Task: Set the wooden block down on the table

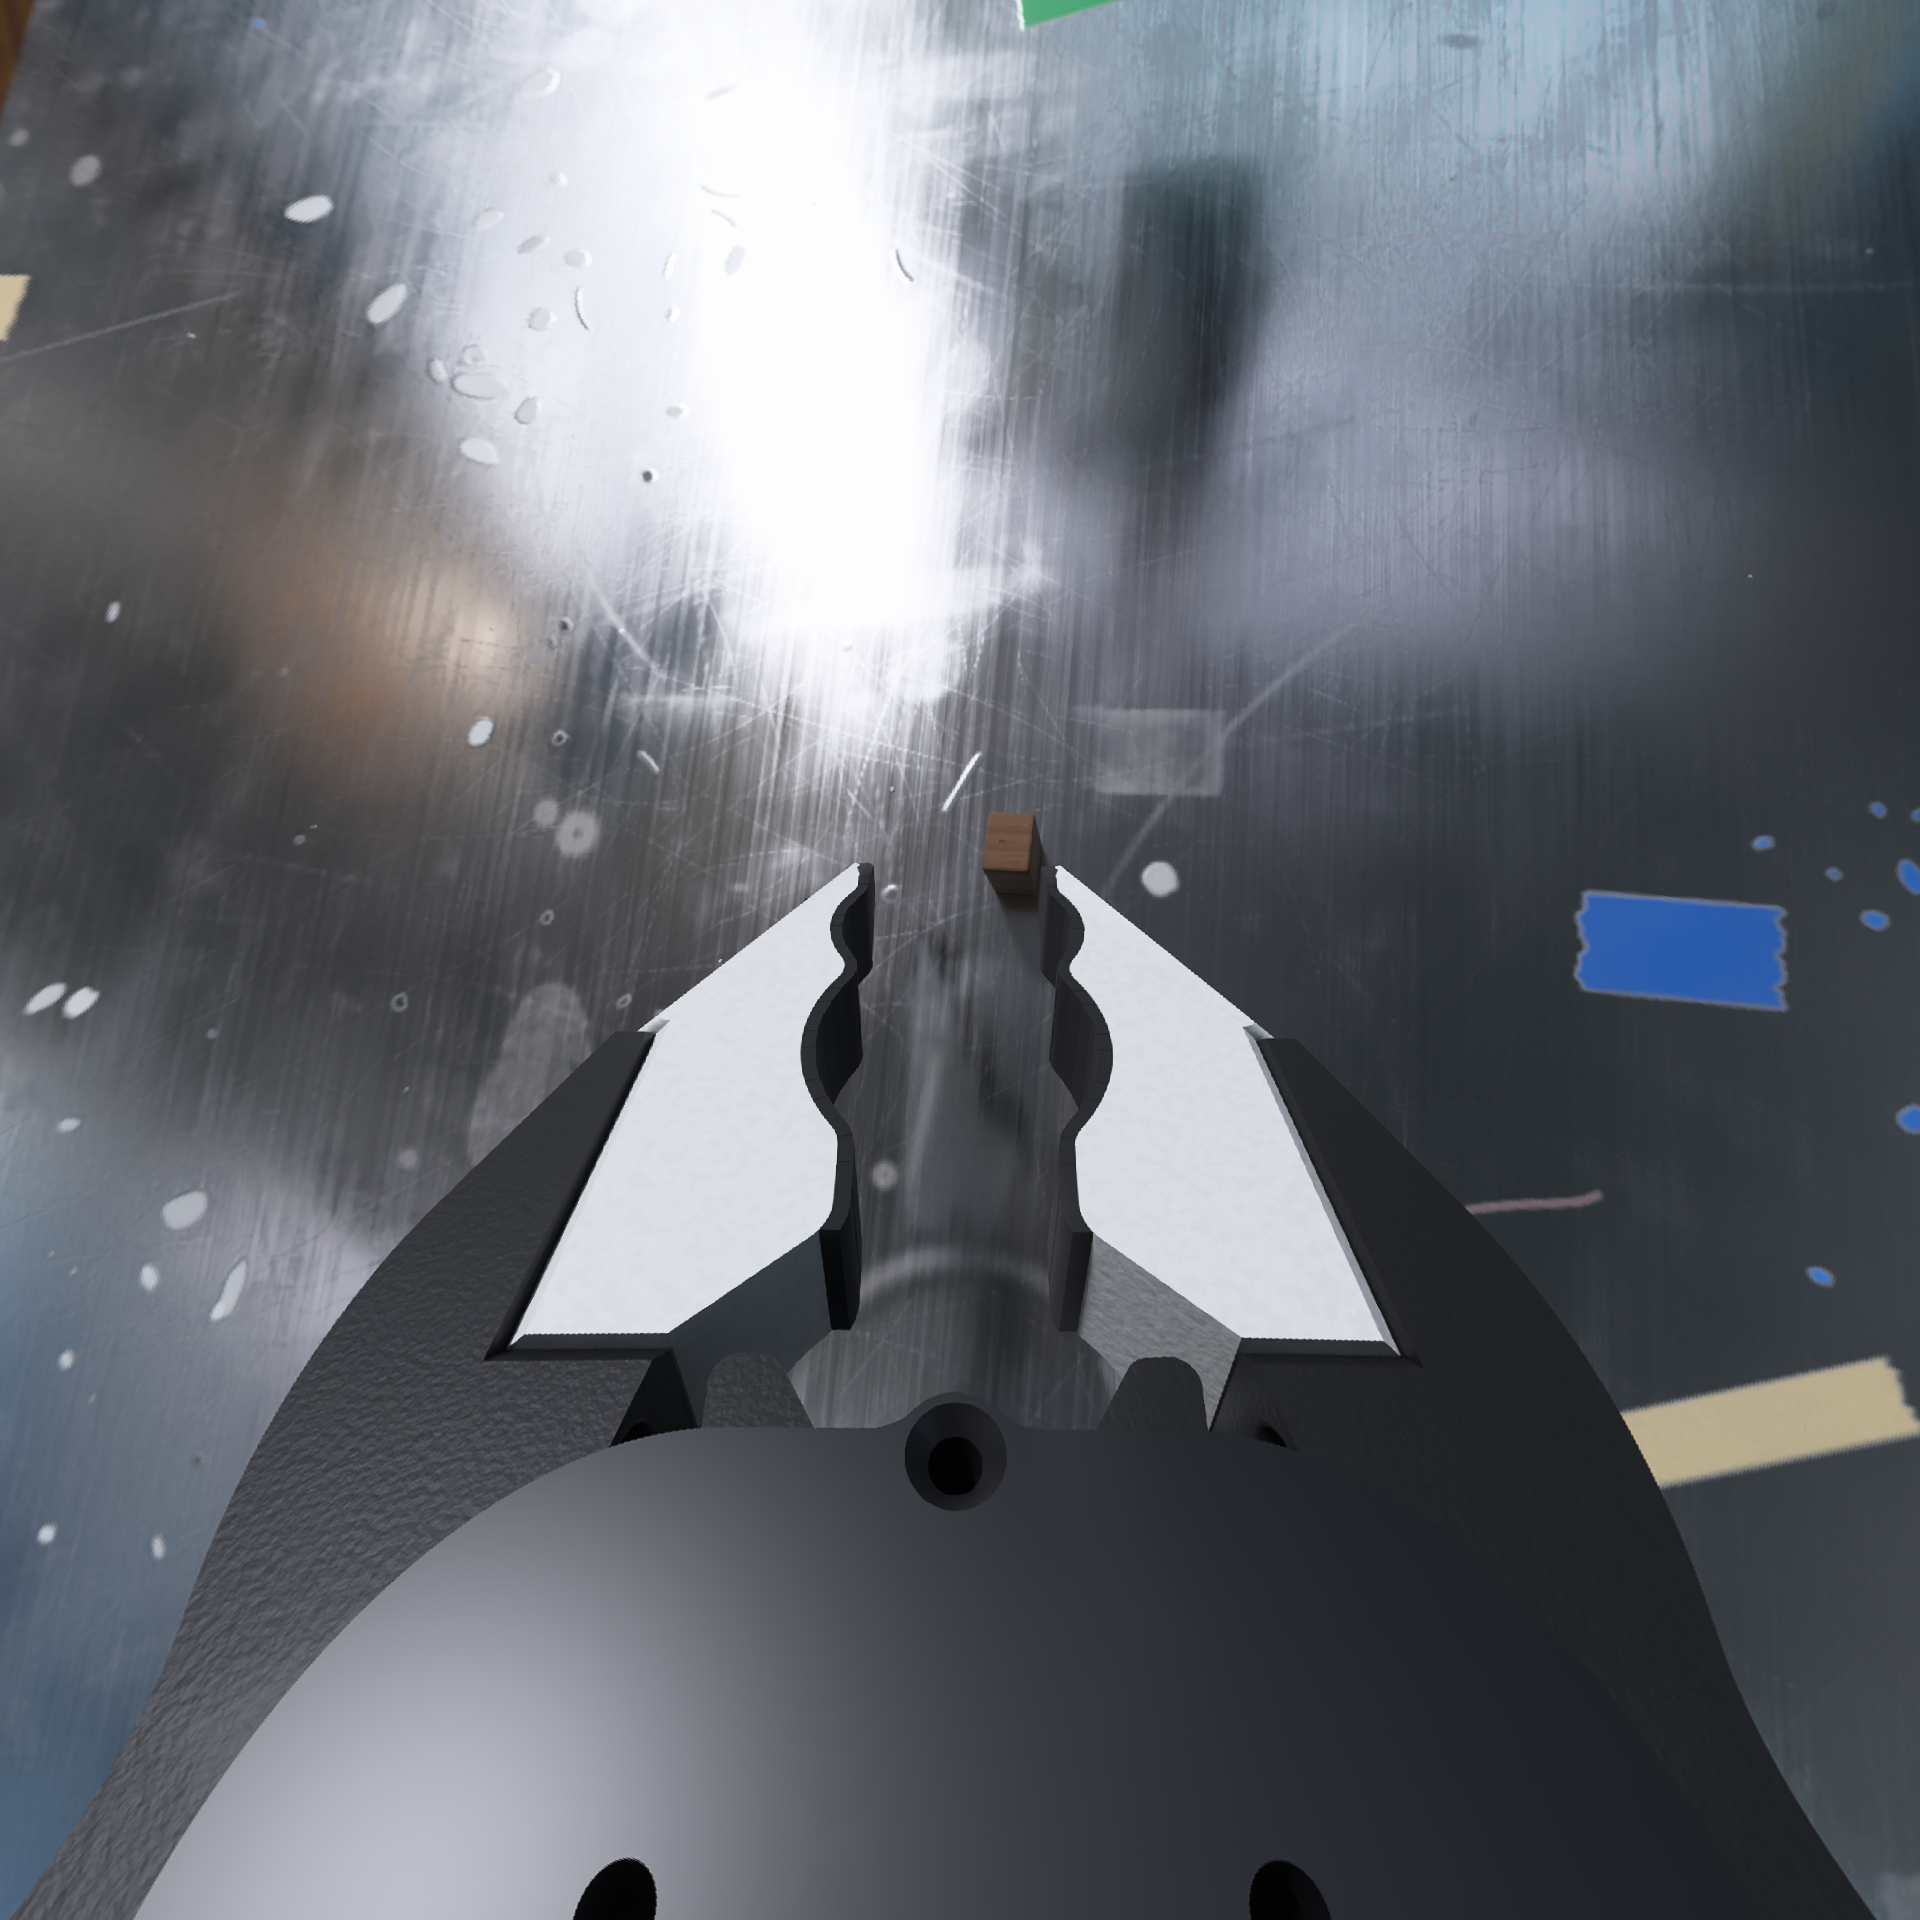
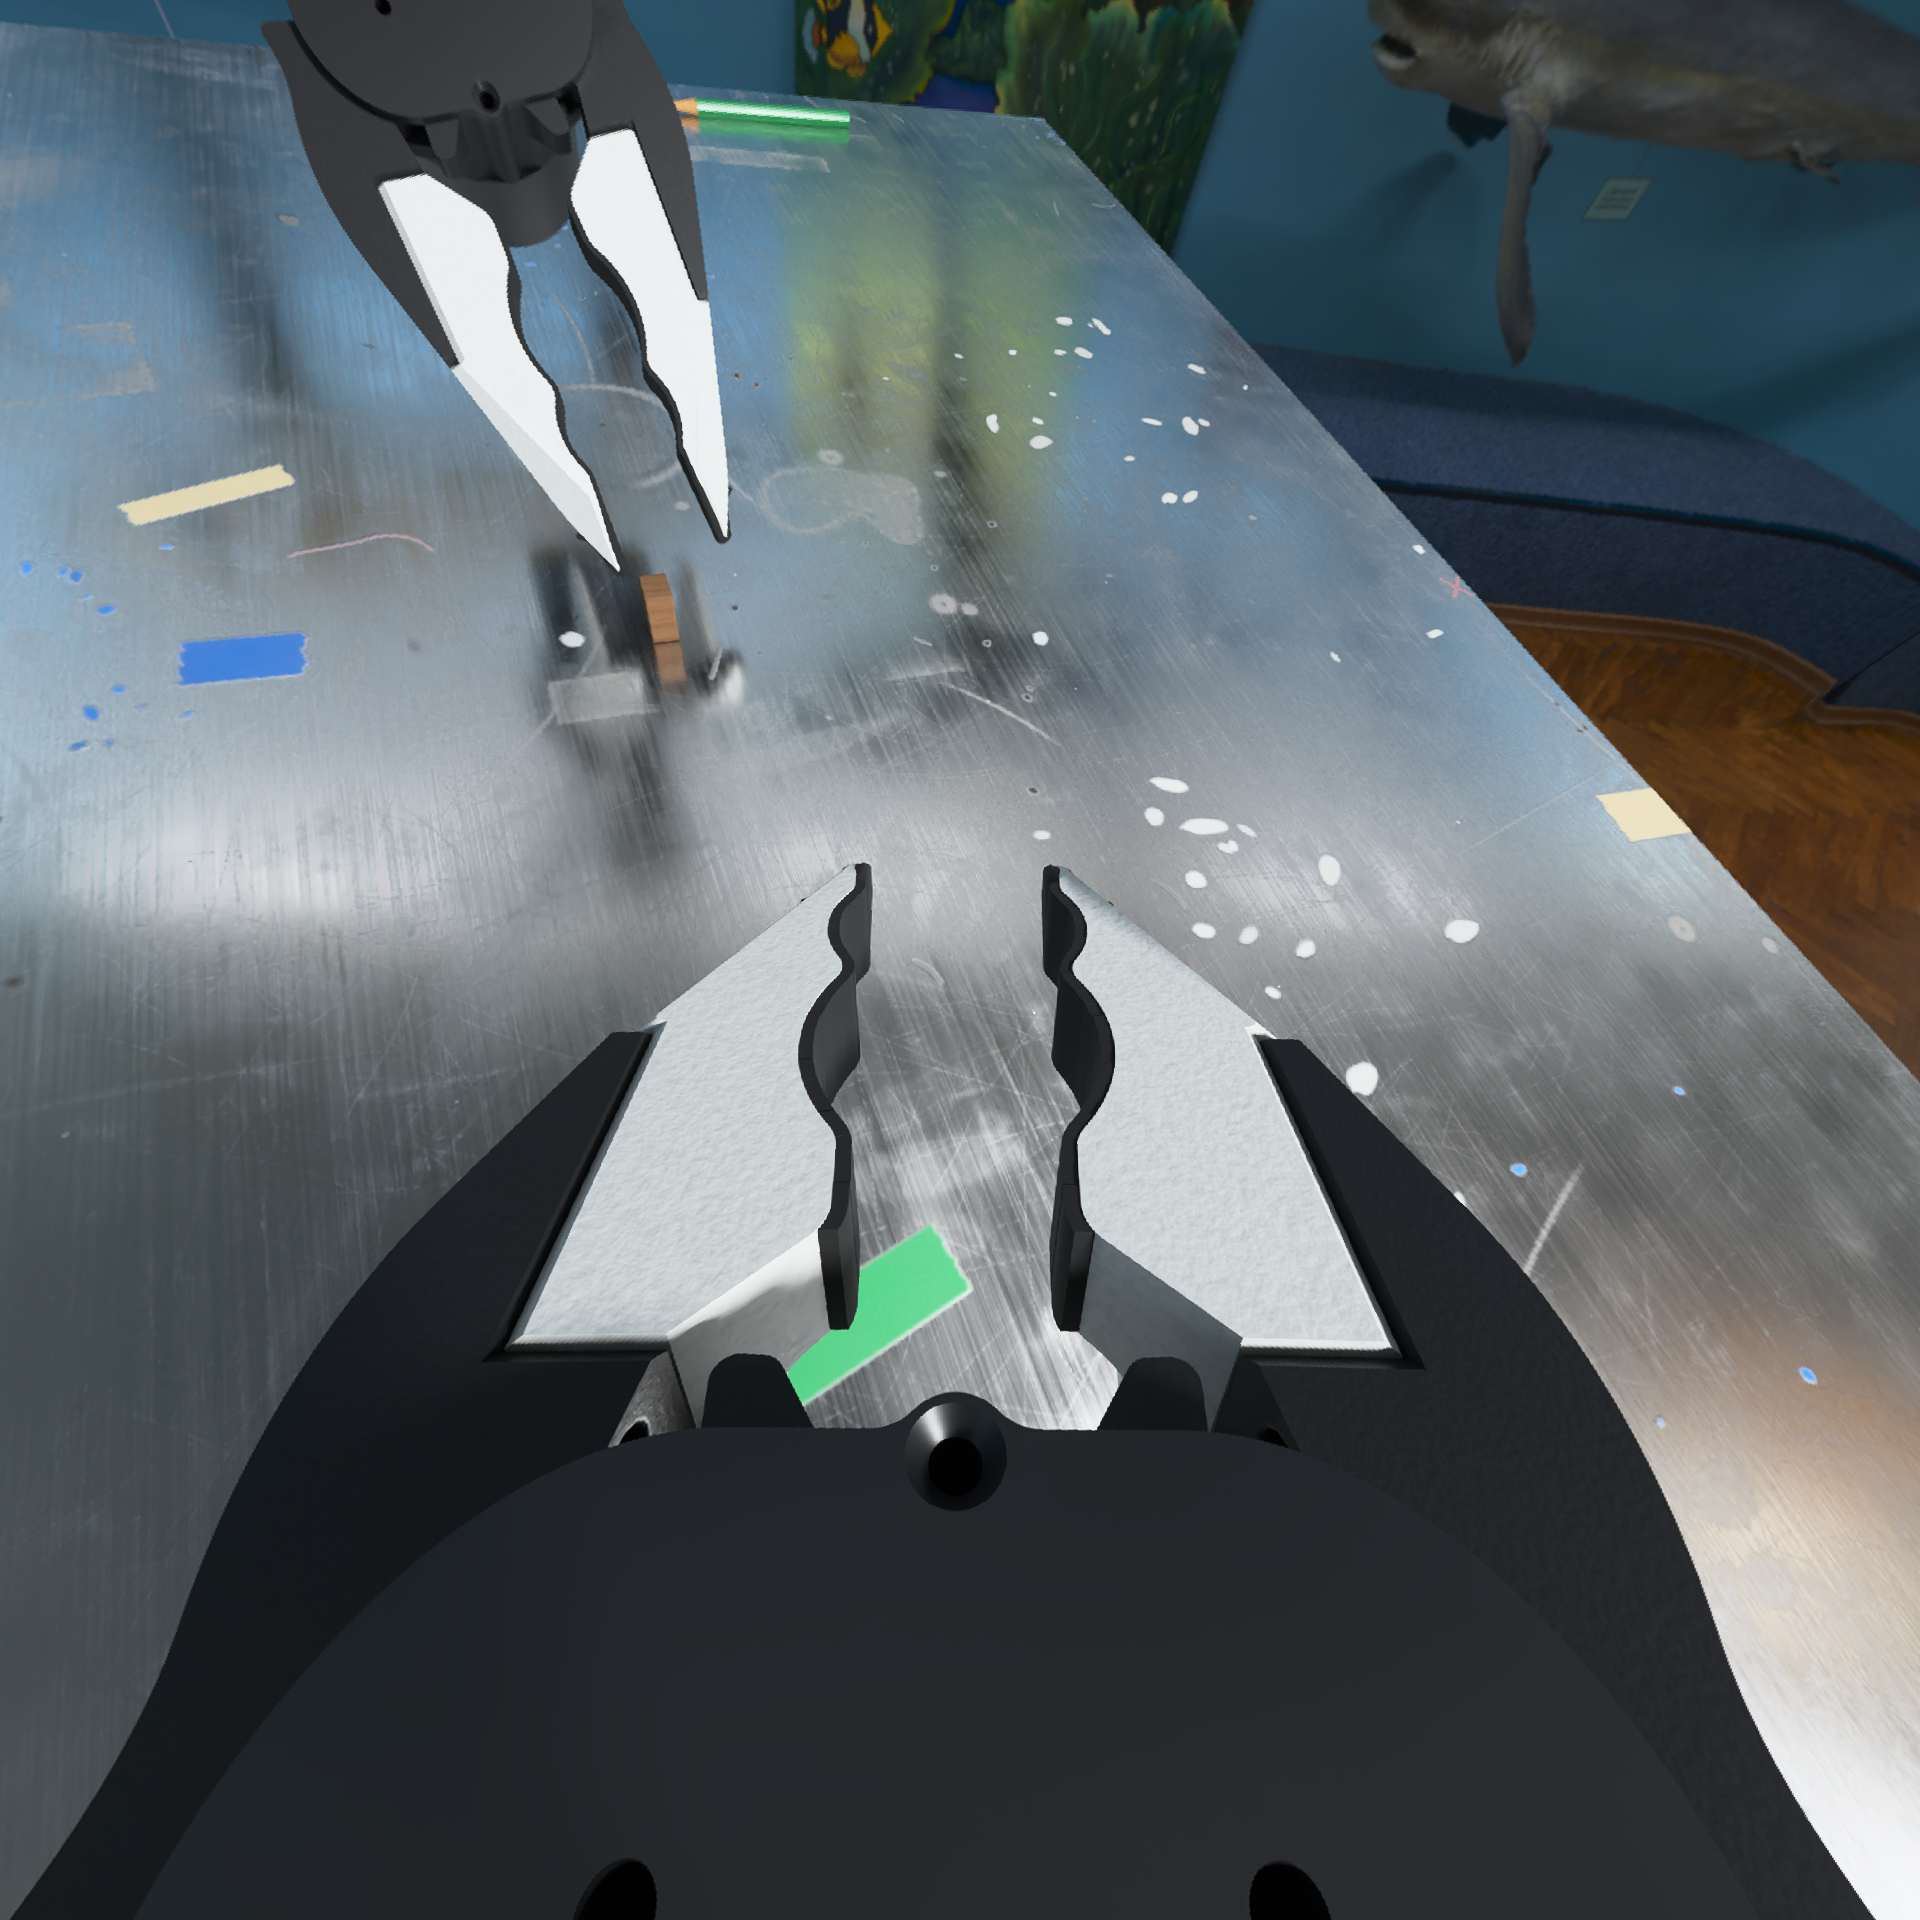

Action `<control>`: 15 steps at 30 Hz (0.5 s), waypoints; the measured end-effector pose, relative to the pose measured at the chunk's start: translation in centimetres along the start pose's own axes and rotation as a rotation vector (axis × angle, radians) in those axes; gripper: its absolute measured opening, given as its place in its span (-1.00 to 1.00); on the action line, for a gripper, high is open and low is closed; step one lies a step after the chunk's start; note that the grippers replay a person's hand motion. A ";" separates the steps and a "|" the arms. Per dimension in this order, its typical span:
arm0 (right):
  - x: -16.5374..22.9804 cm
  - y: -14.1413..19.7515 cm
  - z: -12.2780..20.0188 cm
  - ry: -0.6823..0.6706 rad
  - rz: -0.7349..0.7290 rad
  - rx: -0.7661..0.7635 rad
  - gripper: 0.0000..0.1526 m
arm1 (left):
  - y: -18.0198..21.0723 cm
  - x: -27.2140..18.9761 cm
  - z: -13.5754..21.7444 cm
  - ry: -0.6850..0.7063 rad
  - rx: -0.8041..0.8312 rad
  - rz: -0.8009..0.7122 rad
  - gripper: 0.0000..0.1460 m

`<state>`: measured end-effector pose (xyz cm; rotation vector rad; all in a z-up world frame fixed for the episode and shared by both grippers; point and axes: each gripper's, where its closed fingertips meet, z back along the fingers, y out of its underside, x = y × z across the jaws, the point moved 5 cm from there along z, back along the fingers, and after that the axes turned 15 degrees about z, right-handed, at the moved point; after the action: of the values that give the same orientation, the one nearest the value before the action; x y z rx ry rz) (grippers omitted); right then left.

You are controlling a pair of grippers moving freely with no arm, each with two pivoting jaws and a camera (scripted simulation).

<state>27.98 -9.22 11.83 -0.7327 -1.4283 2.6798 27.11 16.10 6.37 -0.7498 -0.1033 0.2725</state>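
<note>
We see the wooden block resting on the scratched metal table, well in from every edge; our left gripper hovers above it with fingers apart and nothing between them, the block just beyond its right fingertip; our right gripper hangs nearer the bench's right edge, fingers likewise apart and empty, over a green strip of tape; blue tape lies well apart from the block.

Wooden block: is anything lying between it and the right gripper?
No object. In the right wrist view, only bare scratched table with white paint specks separates the right gripper from the wooden block; the left gripper hangs above the block.
</note>
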 end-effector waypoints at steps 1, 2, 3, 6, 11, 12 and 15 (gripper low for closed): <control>0.0 0.0 0.1 0.003 0.000 0.000 -0.57 | 0.0 0.0 0.3 -0.009 -0.007 0.002 -0.57; 0.0 0.0 0.2 0.006 0.000 0.000 -0.57 | 0.0 0.0 0.5 -0.015 -0.014 0.004 -0.57; 0.0 0.0 0.3 0.008 -0.001 0.001 -0.57 | 0.0 0.0 0.7 -0.020 -0.021 0.005 -0.57; 0.0 0.3 0.4 0.011 -0.007 0.005 -0.57 | 0.2 -0.2 0.5 -0.031 -0.017 -0.009 -0.59; 0.2 0.2 0.3 0.009 -0.001 0.009 -0.57 | 0.0 -0.5 0.0 -0.043 -0.011 -0.034 -0.59; 0.2 0.2 0.3 0.010 0.000 0.012 -0.57 | -0.1 -0.4 0.0 -0.047 -0.016 -0.033 -0.59; 0.2 0.3 0.5 0.015 -0.001 0.014 -0.57 | -0.4 -0.2 0.5 -0.061 -0.042 -0.022 -0.59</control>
<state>27.64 -9.74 11.75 -0.7489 -1.4048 2.6746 26.93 16.08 6.96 -0.7816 -0.1750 0.2731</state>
